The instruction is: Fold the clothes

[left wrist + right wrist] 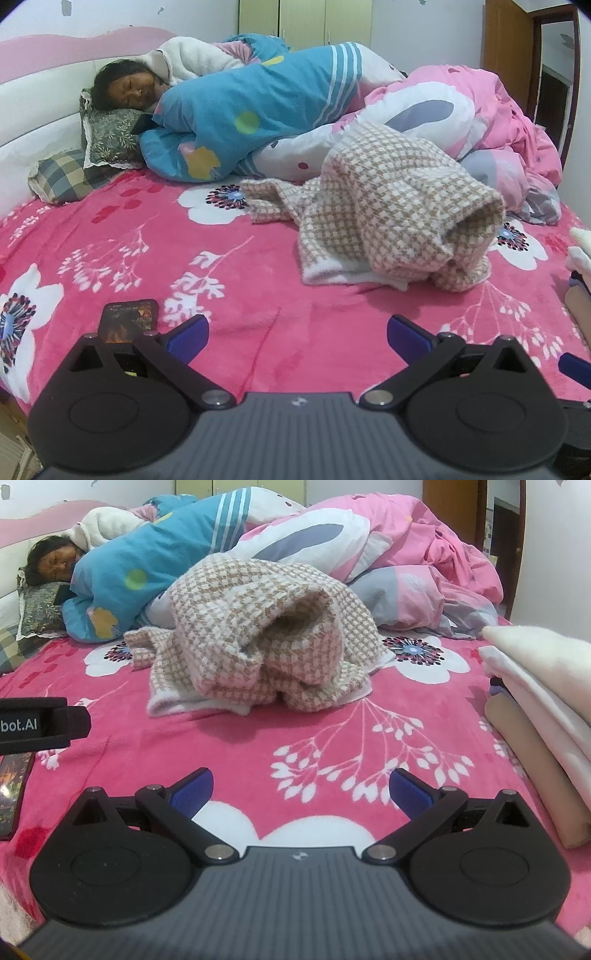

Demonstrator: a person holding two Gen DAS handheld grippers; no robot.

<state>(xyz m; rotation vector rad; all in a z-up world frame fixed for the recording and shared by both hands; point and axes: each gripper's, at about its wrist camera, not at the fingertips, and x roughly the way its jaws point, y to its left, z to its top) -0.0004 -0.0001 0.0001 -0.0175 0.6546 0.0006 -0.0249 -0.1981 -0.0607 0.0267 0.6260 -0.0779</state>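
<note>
Wide-spread hand-held gripper point(301, 794) before crumpled checked garment point(258, 635)

We note the crumpled garment point(258, 635) lies mid-bed on the bed cover point(258, 332), beyond both hand-held grippers. Behind it, the heaped quilts point(369, 542) run along the far side; a person point(221, 92) lies far left, head on a pillow point(110, 136). A stack of folded clothes point(546, 701) sits at the right edge. A phone point(129, 319) rests near left.
</note>
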